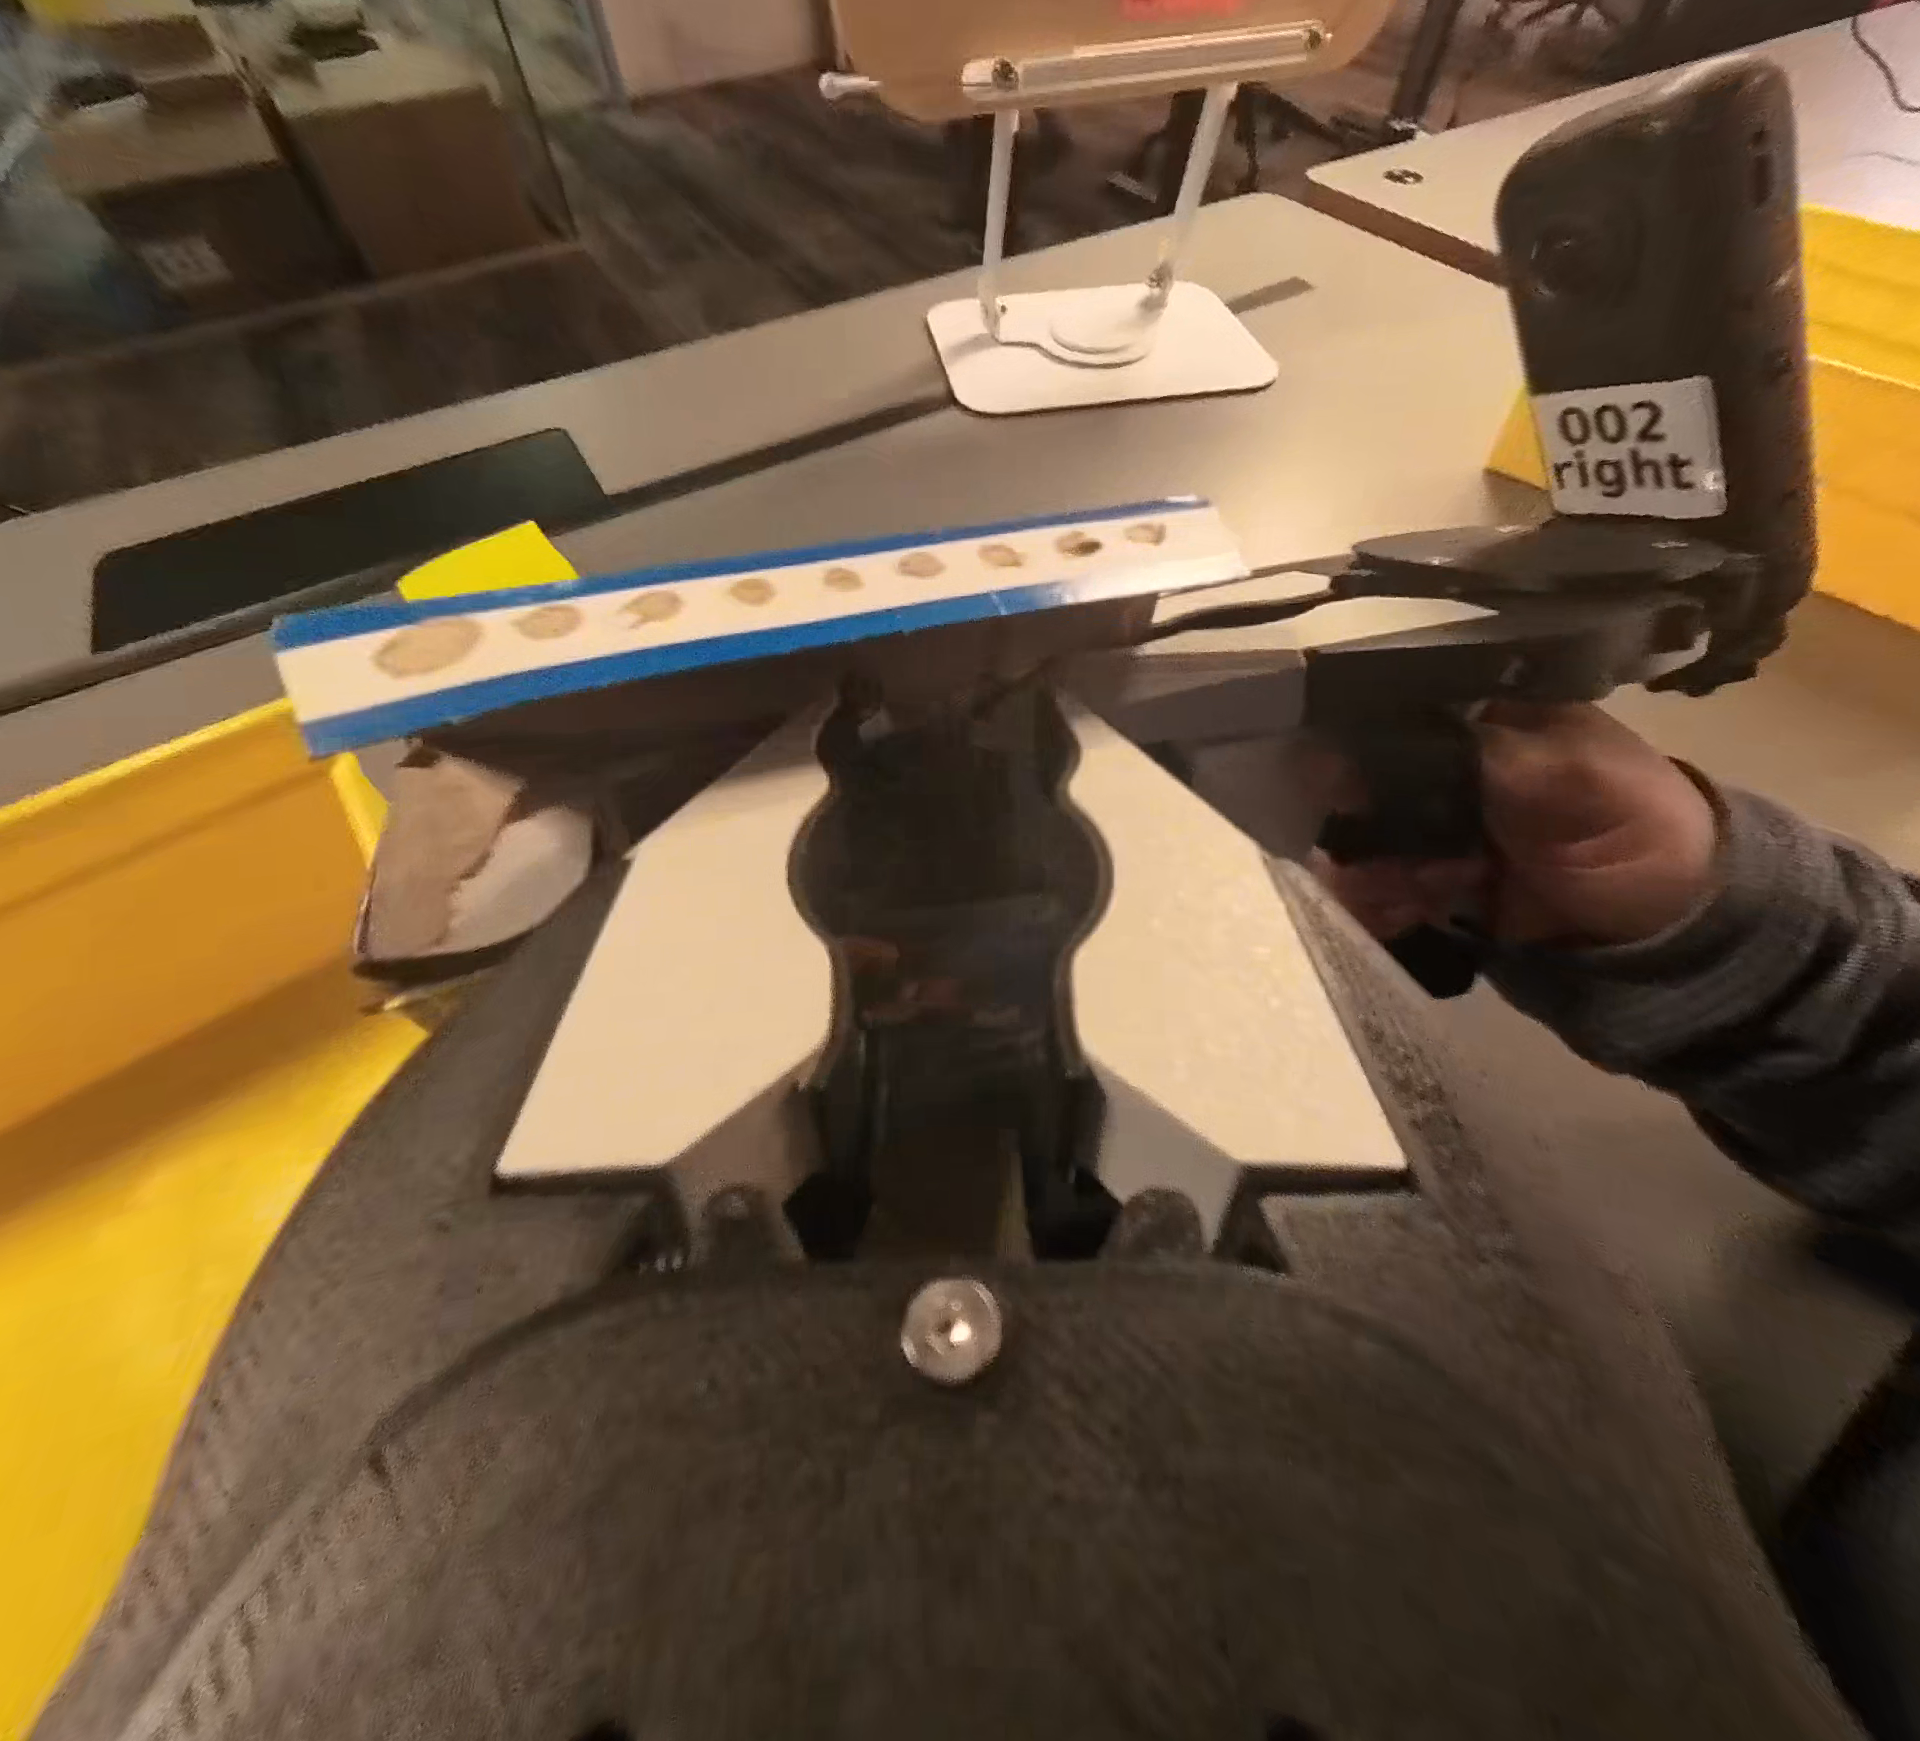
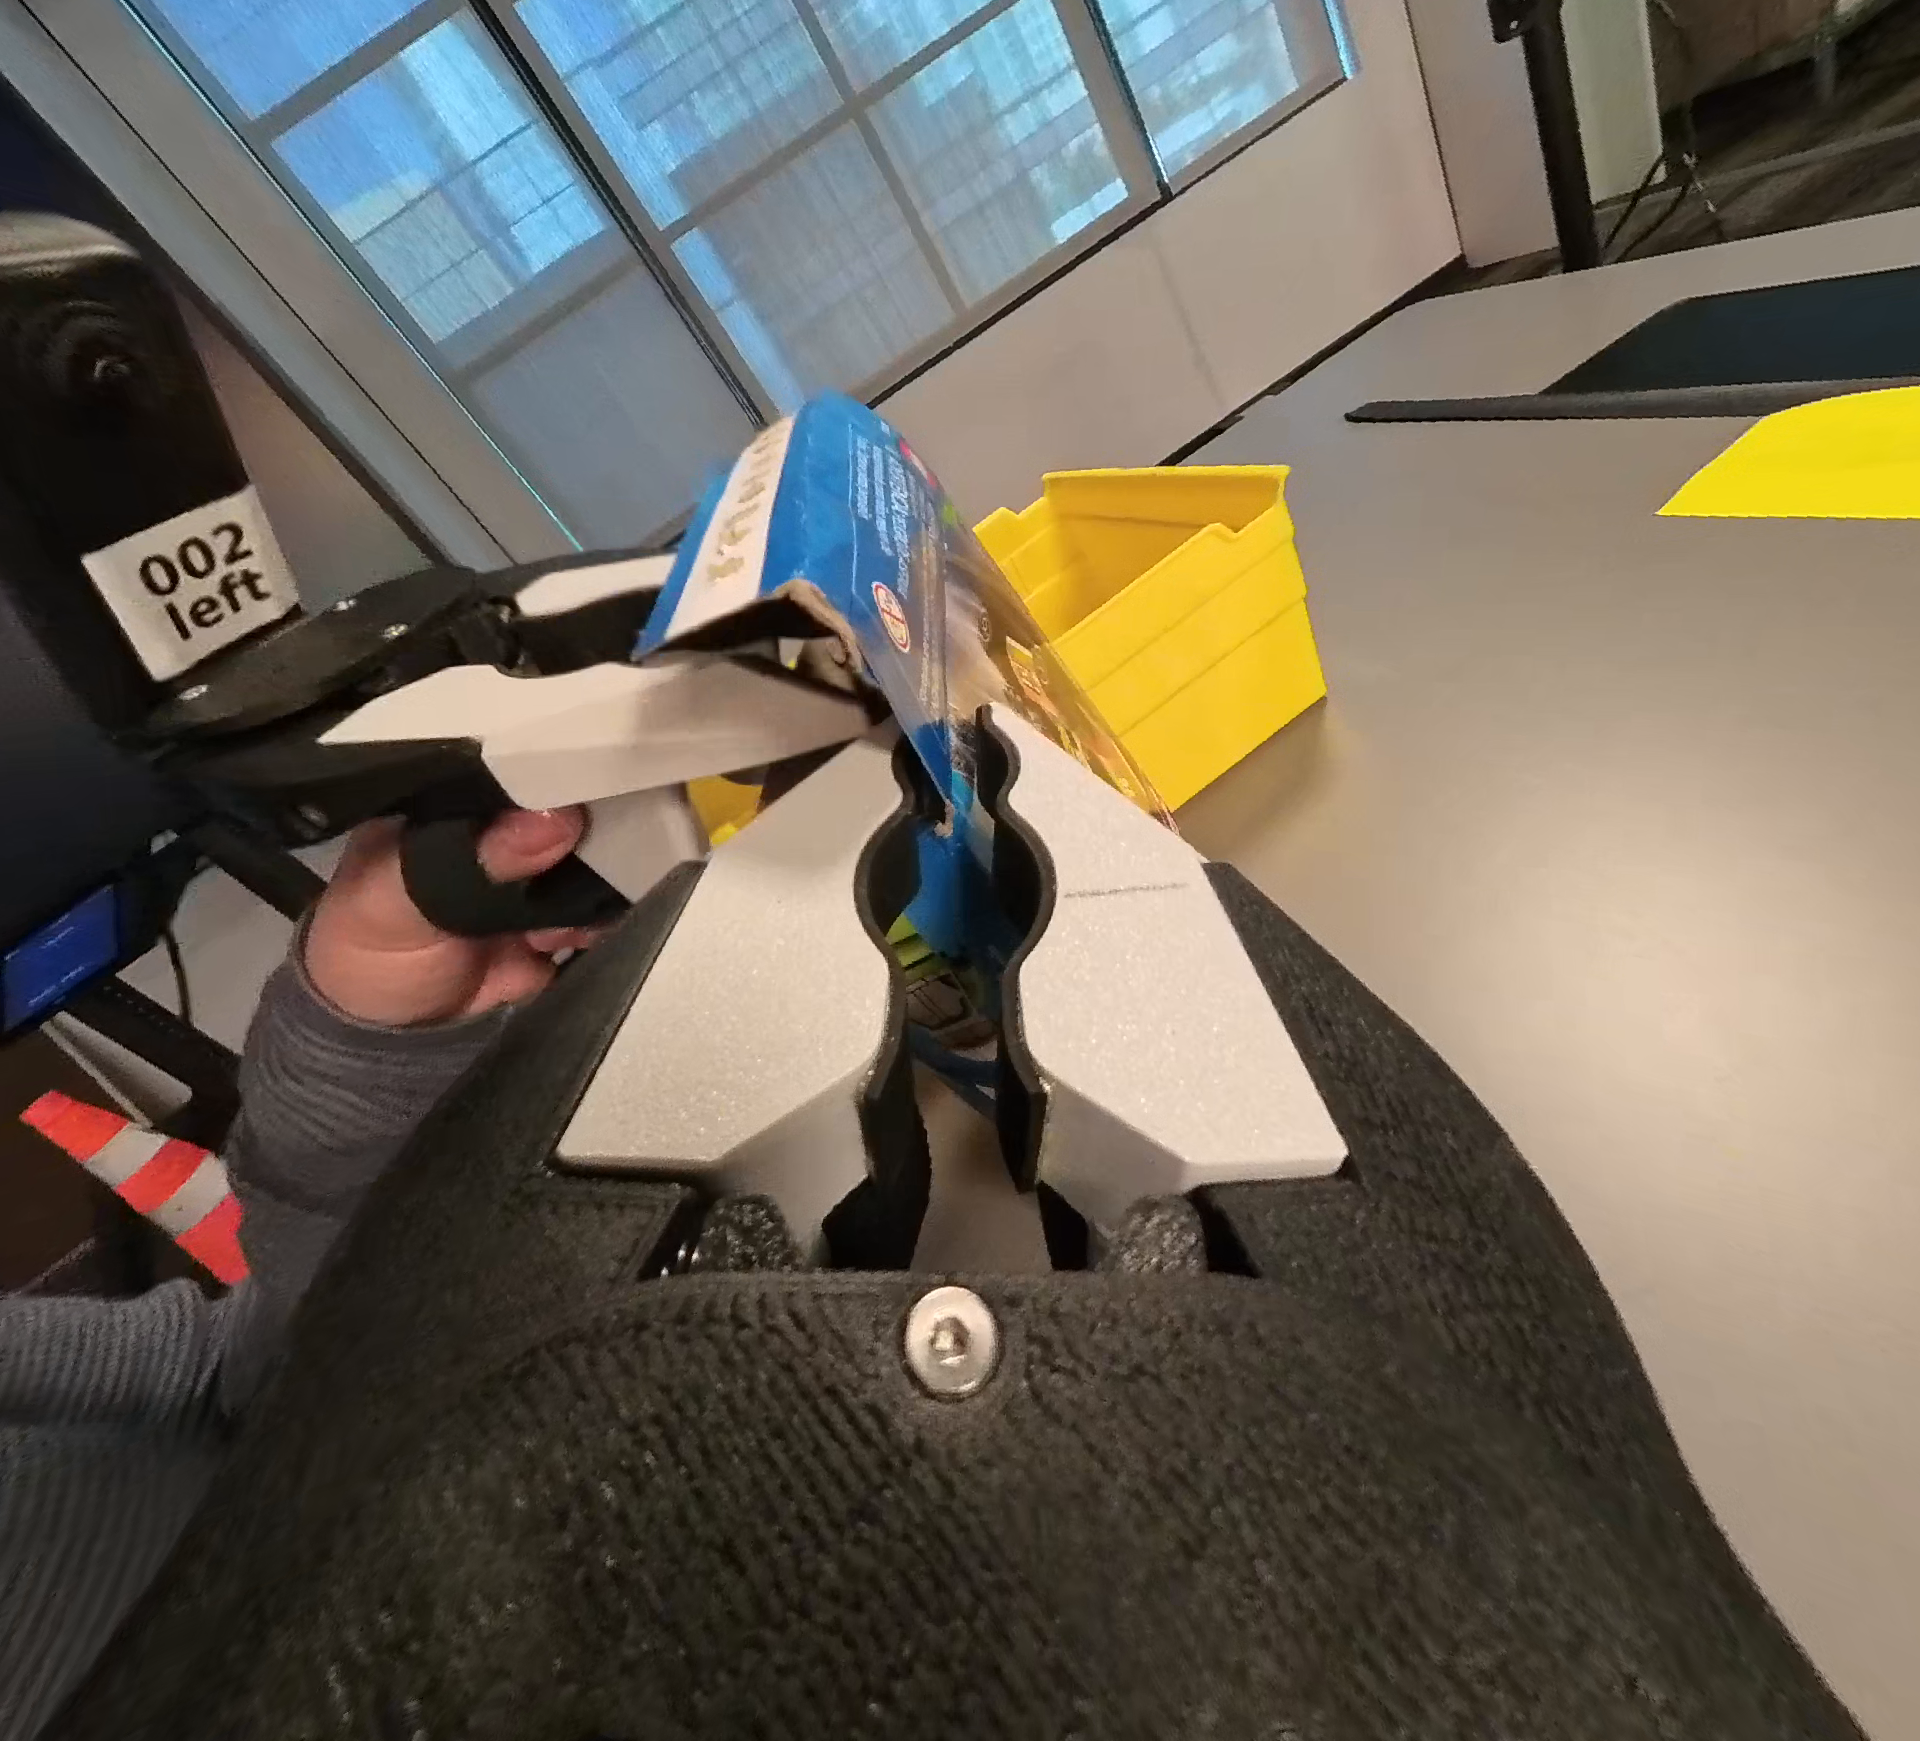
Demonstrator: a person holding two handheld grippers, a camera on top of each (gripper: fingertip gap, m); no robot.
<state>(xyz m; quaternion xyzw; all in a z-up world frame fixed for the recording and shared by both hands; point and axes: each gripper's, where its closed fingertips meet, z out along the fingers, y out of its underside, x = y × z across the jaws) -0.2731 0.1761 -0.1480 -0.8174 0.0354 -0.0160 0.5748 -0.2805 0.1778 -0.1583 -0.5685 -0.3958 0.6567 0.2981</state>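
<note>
We see two hand-held claws meeting over a grey surface, both at a blue cardboard box.

The right claw has its white fingers nearly together, clamped on a thin wall of the blue cardboard box, which passes down between the dark pads and stands tilted above them. In the left wrist view this claw comes in from the right side, gripped by a hand in a grey sleeve.

The left claw reaches in from the left, its fingers parted by a moderate gap. Its tips lie at the torn open end of the box, one finger under the loose flap; whether the pads press on the cardboard we cannot tell. From its own camera the fingertips are hidden under the box's long flap, white with blue edges and a row of tan glue spots, which lies across the view. A hand holds this claw too.

Beyond the box a yellow bin sits on the surface. Another yellow bin lies below the left claw. A white stand carrying a brown board rests near the surface's far edge.
</note>
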